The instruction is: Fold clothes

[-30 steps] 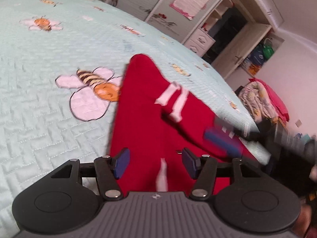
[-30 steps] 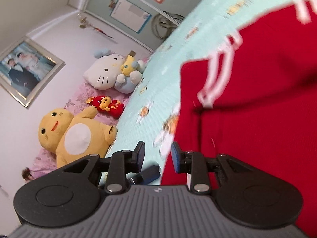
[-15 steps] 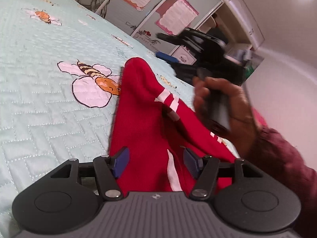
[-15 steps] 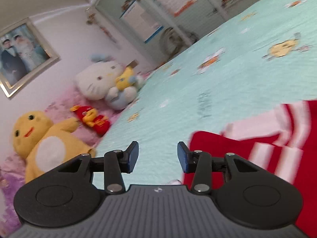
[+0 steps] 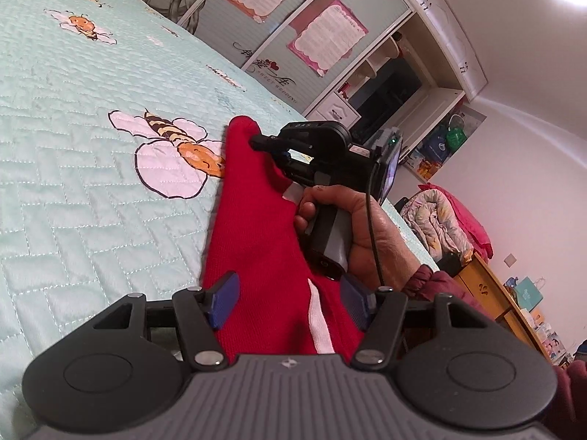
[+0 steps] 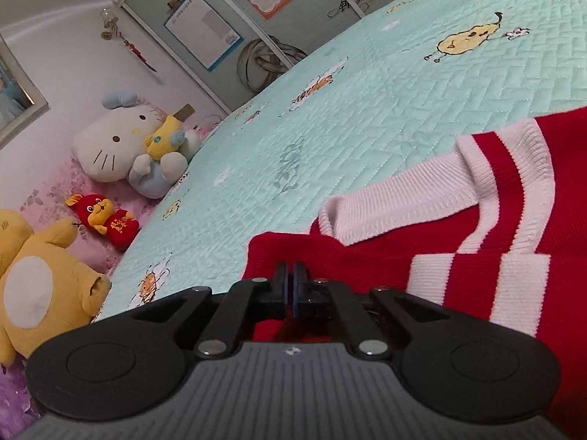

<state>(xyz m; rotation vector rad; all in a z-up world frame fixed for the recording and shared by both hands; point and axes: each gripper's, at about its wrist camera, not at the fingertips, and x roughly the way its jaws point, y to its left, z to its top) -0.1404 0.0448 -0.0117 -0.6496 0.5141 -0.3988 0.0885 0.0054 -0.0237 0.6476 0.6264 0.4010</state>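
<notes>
A red knit sweater (image 5: 256, 227) with white stripes lies on the mint quilted bed (image 5: 73, 168). My left gripper (image 5: 290, 300) hovers open over its near end, and red fabric lies between the blue pads (image 5: 223, 299) without being pressed. A hand holds my right gripper (image 5: 256, 142) at the sweater's far corner. In the right wrist view that right gripper (image 6: 292, 271) has its jaws together on the corner of the red sweater (image 6: 367, 260). The white-striped cuff (image 6: 495, 190) lies just to its right.
Plush toys (image 6: 124, 146) and a yellow plush (image 6: 40, 278) sit along the pink side of the bed. Wardrobe doors with posters (image 5: 323, 36) stand beyond the bed. A wooden cabinet (image 5: 488, 286) and piled bedding (image 5: 444, 220) stand at the right.
My right gripper swept across to the sweater's far corner and went from open to shut there. My left gripper sank slightly and stayed open over the near end.
</notes>
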